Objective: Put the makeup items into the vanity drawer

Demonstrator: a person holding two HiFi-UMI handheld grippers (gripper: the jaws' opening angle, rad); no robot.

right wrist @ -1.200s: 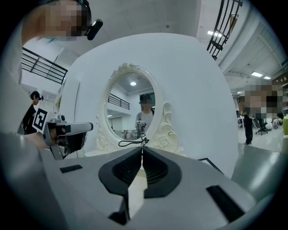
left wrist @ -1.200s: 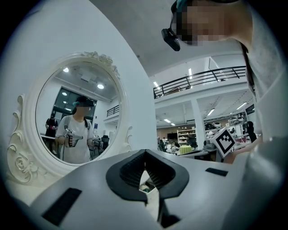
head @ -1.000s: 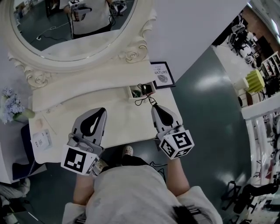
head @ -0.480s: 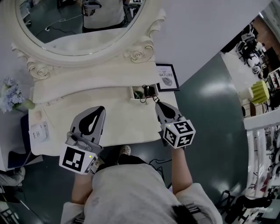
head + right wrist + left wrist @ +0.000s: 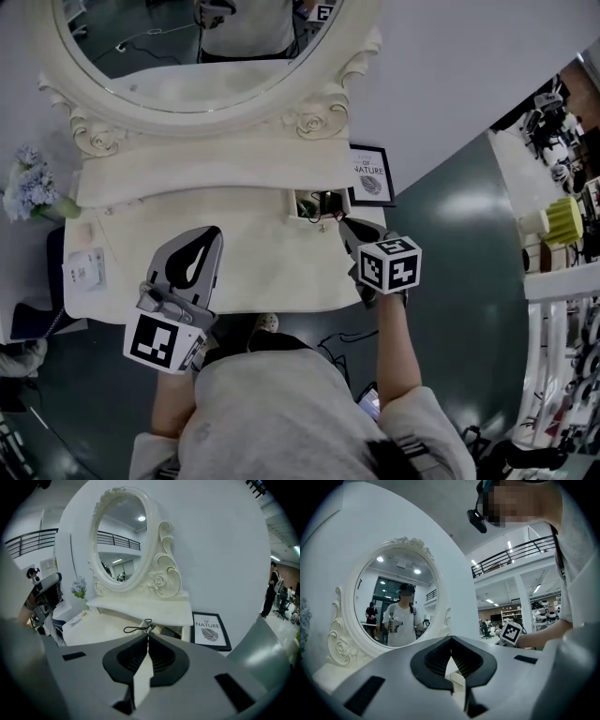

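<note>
Snag risk at drawer [image 5: 298, 199]
Right gripper [image 5: 345, 224] pinched cord [image 5: 136, 629], left gripper [image 5: 214, 234] closed empty; cord could catch the rim.

Small open vanity drawer [image 5: 299, 203] at the tabletop's [image 5: 262, 258] right rear, dark items [image 5: 324, 200] inside, thin black cord [image 5: 137, 629] at its front.

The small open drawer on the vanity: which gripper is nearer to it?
Right. The right gripper points at the drawer from just beside it, shut on a black cord; the left gripper is far left of it, over the vanity top.
</note>
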